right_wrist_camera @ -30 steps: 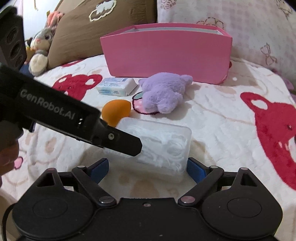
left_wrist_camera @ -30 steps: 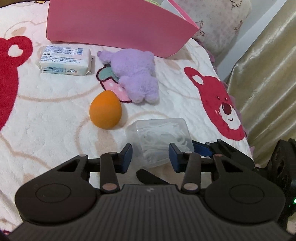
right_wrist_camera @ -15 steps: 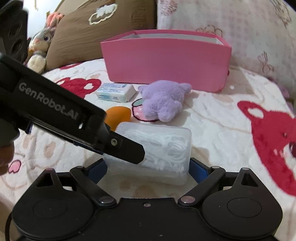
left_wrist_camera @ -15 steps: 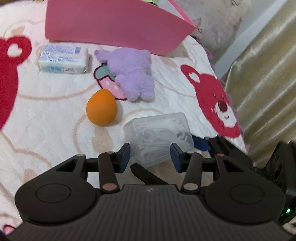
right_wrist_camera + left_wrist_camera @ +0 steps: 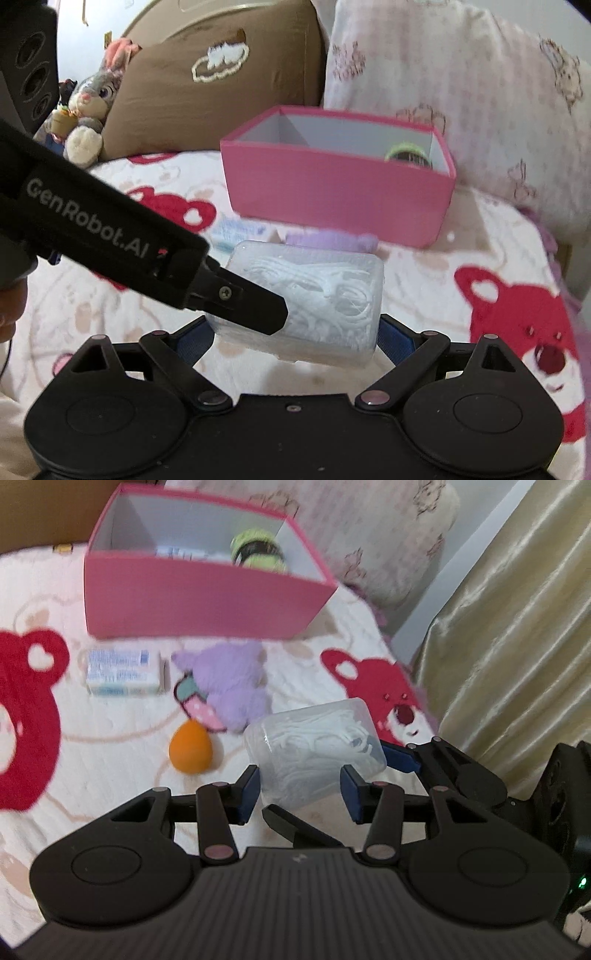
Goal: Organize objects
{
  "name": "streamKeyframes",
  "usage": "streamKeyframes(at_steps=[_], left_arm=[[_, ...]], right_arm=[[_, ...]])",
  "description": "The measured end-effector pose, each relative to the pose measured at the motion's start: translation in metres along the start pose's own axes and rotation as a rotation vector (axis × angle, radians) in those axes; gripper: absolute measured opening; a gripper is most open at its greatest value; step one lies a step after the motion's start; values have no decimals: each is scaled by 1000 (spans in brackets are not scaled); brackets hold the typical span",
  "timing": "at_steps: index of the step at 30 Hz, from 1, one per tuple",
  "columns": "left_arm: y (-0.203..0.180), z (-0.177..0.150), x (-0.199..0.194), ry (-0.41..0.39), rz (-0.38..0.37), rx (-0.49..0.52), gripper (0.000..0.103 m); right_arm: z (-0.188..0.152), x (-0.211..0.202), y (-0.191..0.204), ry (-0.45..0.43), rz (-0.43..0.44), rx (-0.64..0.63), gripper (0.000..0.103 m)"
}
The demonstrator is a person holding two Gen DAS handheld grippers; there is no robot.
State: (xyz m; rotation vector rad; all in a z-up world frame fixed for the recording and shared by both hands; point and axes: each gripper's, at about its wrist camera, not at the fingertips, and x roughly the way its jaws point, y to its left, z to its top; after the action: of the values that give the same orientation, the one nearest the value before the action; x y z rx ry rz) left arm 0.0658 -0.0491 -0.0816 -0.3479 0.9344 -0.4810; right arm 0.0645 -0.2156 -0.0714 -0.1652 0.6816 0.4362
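The clear plastic rectangular box of white floss picks hangs in the air above the cream blanket printed with red bears, well short of the open pink cardboard box it is probably bound for. The right gripper is clamped on the box, one blue pad against each short end, so it carries the load. The left gripper has one corner of the box between its blue pads, but a gap shows on the right side, so I judge it to be loose around the box rather than pinching it. To do the carry well, keep the box level, clear the pink wall fully before lowering, and aim for the free floor beside the green-lidded jar (the lid could pop if squeezed harder). In the right wrist view its long axis runs left to right, broad face up, slightly tilted.
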Motion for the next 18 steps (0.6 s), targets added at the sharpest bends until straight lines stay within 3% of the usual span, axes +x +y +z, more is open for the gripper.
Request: streamKeyframes(at_steps=[9,18], left_arm=[[-19,39,-35,-48,57,46,46],[-17,104,-60,-83,84,2,47]], right_arm=[[50,-20,6,-56,-11,-80,96],[119,-14,-6,-81,10,-107,96]])
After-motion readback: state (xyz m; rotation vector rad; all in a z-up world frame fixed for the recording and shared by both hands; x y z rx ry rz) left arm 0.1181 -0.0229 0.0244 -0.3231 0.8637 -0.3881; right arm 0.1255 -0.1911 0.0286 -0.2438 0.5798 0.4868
